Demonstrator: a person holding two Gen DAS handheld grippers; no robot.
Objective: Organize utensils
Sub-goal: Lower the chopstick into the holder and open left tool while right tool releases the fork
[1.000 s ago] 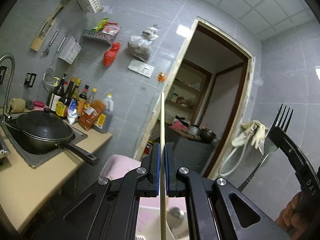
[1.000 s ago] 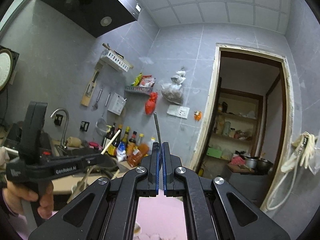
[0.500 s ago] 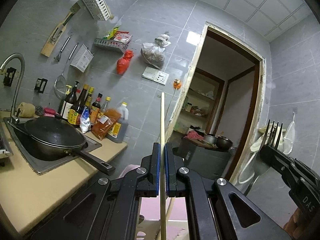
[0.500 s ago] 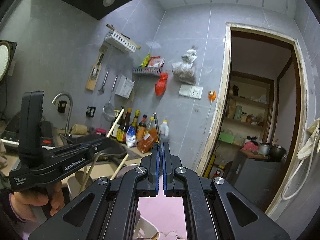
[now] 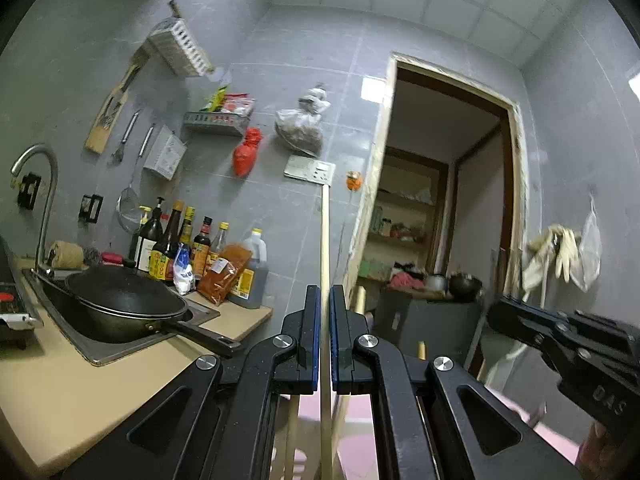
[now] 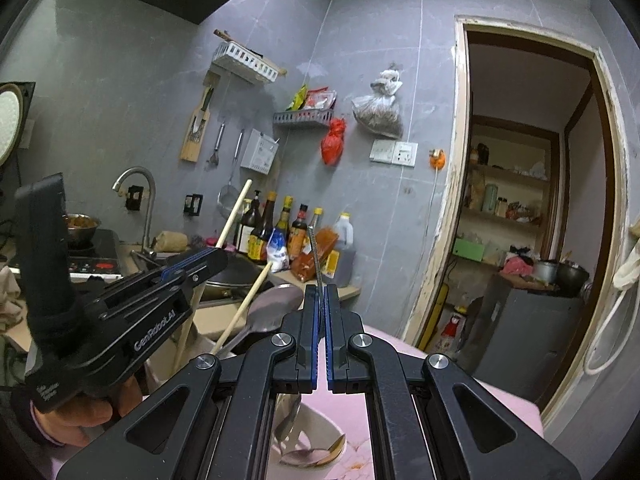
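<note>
Looks like you've dropped both hands lower: your left gripper (image 5: 325,336) jaws pinch the wooden chopstick (image 5: 325,248) upright between them, your right gripper (image 6: 319,334) jaws pinch the fork (image 6: 316,258) by its handle, both probably headed for the white holder (image 6: 316,440) just below.

left gripper (image 6: 196,262): "GenRobot.AI" on its side; bottle labels unreadable

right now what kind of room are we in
A home kitchen, by the look of it: a black wok sits in the sink under a curved faucet, sauce and oil bottles line the counter against the grey tiled wall, and a strainer hangs there.
</note>
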